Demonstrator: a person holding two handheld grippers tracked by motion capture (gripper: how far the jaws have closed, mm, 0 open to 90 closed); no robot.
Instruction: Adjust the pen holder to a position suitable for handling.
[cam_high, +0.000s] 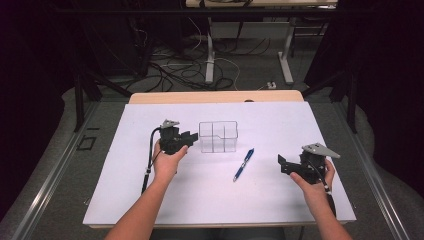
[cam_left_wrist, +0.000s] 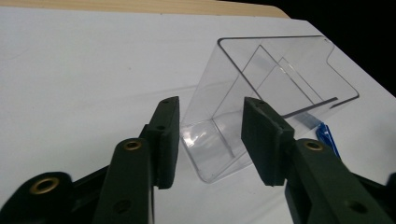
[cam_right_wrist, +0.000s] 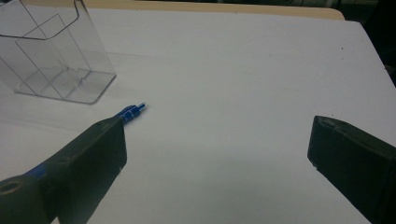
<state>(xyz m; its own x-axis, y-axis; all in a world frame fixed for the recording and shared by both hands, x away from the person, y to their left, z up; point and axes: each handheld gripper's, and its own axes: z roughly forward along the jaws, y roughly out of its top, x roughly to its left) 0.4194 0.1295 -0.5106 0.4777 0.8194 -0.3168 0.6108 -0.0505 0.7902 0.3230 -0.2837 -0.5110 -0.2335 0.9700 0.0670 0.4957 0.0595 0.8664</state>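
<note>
Your left gripper (cam_left_wrist: 210, 140) has its jaws partly apart, a corner of the clear plastic holder (cam_left_wrist: 261, 107) between them but unpressed. The holder stands upright near the middle of the white table (cam_high: 150, 200), toward its far edge. Your right gripper (cam_right_wrist: 217, 149) is wide open with nothing in it, near the right edge. The blue pen (cam_high: 243, 164) lies between the grippers, just beside the holder.

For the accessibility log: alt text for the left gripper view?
The left gripper points its open black jaws at a clear plastic organizer on the white table cover, pads not touching it. A blue pen shows behind it.
</note>
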